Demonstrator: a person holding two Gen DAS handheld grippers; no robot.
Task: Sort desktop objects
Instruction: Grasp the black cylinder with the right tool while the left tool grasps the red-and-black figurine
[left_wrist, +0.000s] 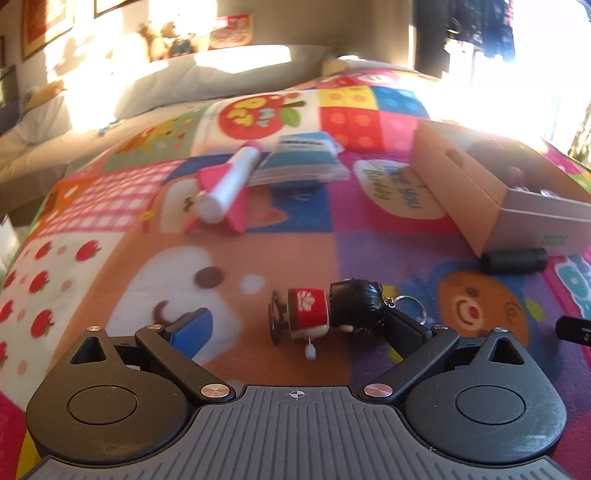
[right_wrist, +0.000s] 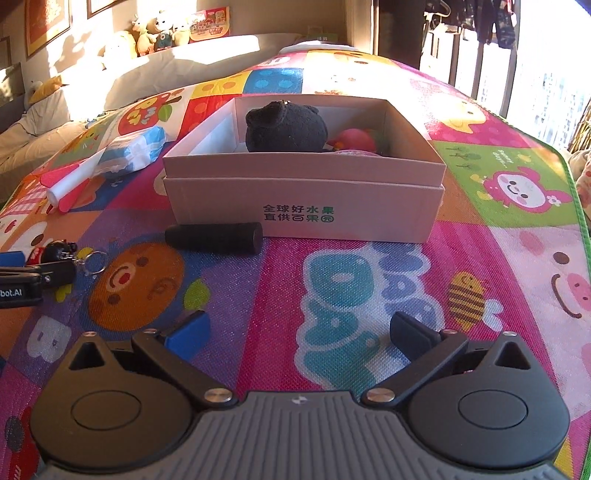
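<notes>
A small doll keychain (left_wrist: 325, 314) with a black head, red body and metal ring lies on the colourful play mat (left_wrist: 258, 254). My left gripper (left_wrist: 295, 328) is open around it, fingers wide on either side, the right finger close to its head. The doll also shows in the right wrist view (right_wrist: 55, 251), beside the left gripper (right_wrist: 33, 275). My right gripper (right_wrist: 297, 332) is open and empty above the mat, facing the cardboard box (right_wrist: 306, 206). The box holds a black plush (right_wrist: 284, 127) and a pink toy (right_wrist: 356, 140).
A black cylinder (right_wrist: 214, 236) lies against the box's front left; it also shows in the left wrist view (left_wrist: 515, 260). A white tube on a pink piece (left_wrist: 227, 184) and a blue-white tissue pack (left_wrist: 301, 160) lie farther back. A bed with pillows and plush toys is behind.
</notes>
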